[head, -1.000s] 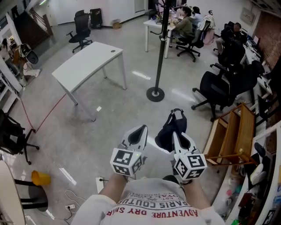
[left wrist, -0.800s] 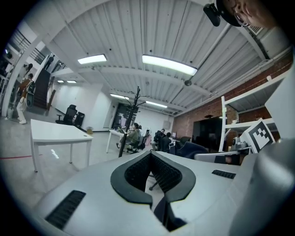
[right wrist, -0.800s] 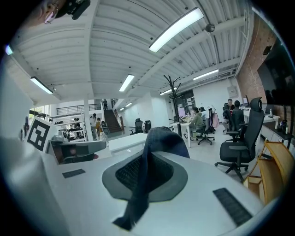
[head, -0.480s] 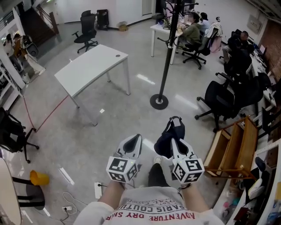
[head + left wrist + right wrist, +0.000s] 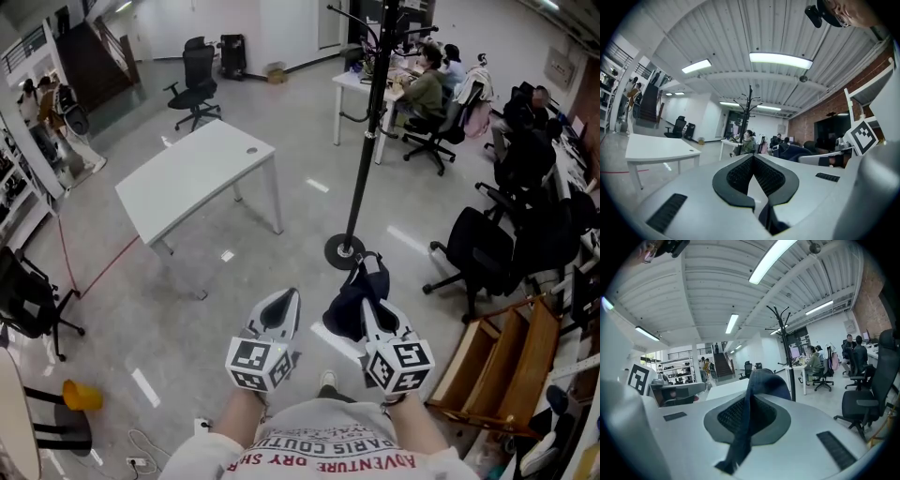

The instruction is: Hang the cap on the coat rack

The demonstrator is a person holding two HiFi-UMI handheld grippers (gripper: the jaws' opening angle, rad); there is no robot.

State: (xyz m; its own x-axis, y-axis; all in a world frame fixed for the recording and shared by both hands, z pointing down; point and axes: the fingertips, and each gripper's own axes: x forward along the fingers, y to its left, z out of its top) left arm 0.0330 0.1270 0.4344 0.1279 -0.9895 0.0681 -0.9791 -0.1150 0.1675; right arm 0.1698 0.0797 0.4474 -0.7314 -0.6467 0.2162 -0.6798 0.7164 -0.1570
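Observation:
A dark navy cap (image 5: 352, 302) hangs from my right gripper (image 5: 367, 306), whose jaws are shut on its fabric, low in the head view. In the right gripper view the cap (image 5: 765, 380) is pinched between the pads and rises above the right gripper (image 5: 751, 398). The black coat rack (image 5: 367, 131) stands just ahead, and its round base (image 5: 344, 251) sits right beyond the cap. Its hooks (image 5: 780, 317) show up high in the right gripper view. My left gripper (image 5: 285, 300) is held beside the right one, shut and empty, with the left gripper's (image 5: 752, 158) pads meeting at the tips.
A white desk (image 5: 192, 173) stands ahead on the left. Black office chairs (image 5: 492, 248) crowd the right side, next to a wooden shelf (image 5: 492, 361). People sit at a far desk (image 5: 427, 89). Another black chair (image 5: 23, 300) and a yellow object (image 5: 80, 396) are at the left.
The person has walked toward the coat rack, so its base now lies much closer to the grippers. Both grippers keep their pose, and the cap stays in the right one.

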